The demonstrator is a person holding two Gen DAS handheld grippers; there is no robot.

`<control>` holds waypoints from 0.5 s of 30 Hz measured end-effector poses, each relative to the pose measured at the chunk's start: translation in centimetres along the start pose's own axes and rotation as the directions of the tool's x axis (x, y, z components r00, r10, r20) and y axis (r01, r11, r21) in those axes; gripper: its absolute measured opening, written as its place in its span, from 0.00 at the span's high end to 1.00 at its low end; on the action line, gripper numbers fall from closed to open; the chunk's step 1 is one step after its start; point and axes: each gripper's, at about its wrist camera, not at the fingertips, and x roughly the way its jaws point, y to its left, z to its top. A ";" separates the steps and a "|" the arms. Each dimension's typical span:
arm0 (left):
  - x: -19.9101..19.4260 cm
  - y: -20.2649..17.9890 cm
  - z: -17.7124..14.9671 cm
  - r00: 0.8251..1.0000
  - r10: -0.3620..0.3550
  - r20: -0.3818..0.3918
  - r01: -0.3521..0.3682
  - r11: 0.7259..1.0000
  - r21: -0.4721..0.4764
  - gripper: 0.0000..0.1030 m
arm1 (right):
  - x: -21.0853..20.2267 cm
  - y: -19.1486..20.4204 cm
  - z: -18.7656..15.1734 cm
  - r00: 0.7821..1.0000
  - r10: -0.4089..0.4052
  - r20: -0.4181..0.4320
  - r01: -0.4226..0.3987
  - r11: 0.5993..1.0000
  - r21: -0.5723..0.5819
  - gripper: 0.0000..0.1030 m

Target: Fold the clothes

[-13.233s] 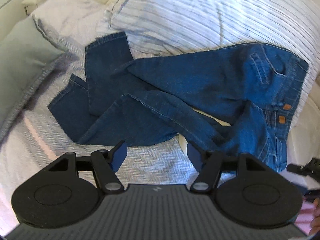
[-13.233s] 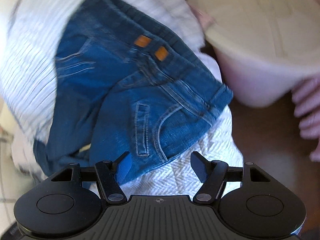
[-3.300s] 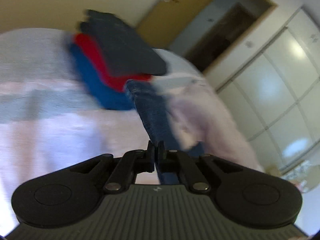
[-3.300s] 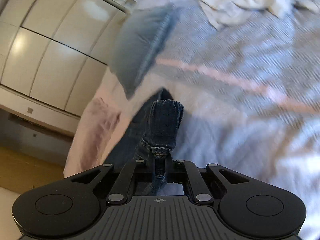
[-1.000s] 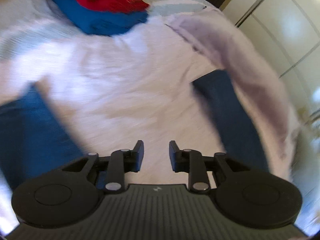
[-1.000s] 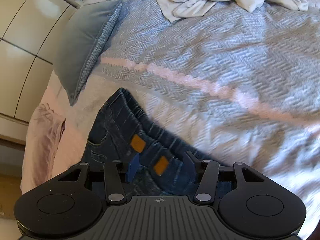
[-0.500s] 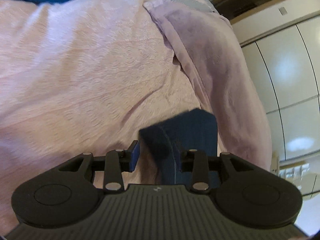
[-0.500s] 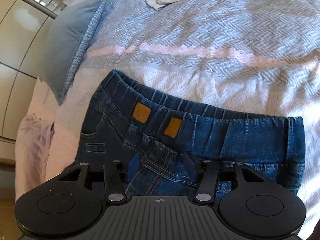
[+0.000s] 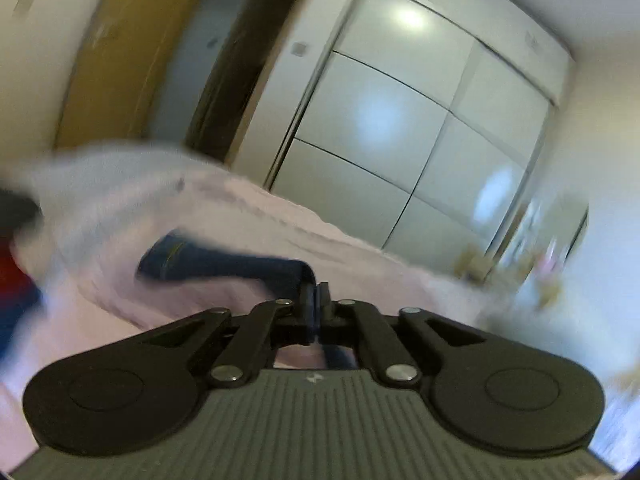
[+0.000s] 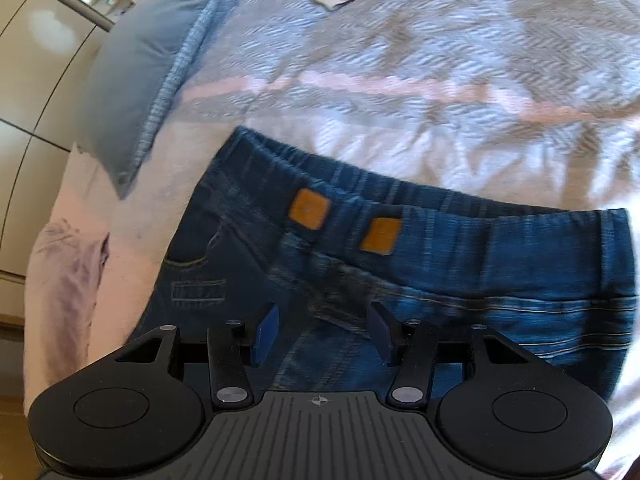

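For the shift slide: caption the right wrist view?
Open right hand-held gripper above blue denim jeans on herringbone bedspread.

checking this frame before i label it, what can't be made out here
- Left wrist view: motion blur smears the jeans leg; the left gripper is shut on its fabric, but which part it pinches is unclear.
- Left wrist view: red and blue items at the left edge are cut off and blurred.
- Right wrist view: the open right gripper and the frame edge hide the jeans below the waistband.

Black two-finger left gripper (image 9: 316, 300): ribbed grey housing, silver pivot screws, round discs at 4 and 8 o'clock. Right gripper (image 10: 322, 330) adds blue pads (image 10: 266, 332).
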 end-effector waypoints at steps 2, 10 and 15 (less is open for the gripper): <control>0.5 2.5 -1.8 0.981 0.153 -0.117 -0.156 0.987 -0.025 0.94 | 0.3 0.4 -0.1 1.000 0.012 -0.012 -0.012 1.000 -0.009 0.49; 0.4 10.9 -10.9 0.763 0.437 -0.477 -0.553 0.823 -0.129 0.93 | -0.4 0.6 -0.3 1.000 -0.001 -0.005 0.001 0.994 -0.112 0.49; 0.8 7.6 -12.4 0.808 0.339 -0.482 -0.446 0.886 -0.124 0.82 | -1.0 -0.6 0.2 1.000 -0.026 0.015 0.028 0.987 -0.160 0.49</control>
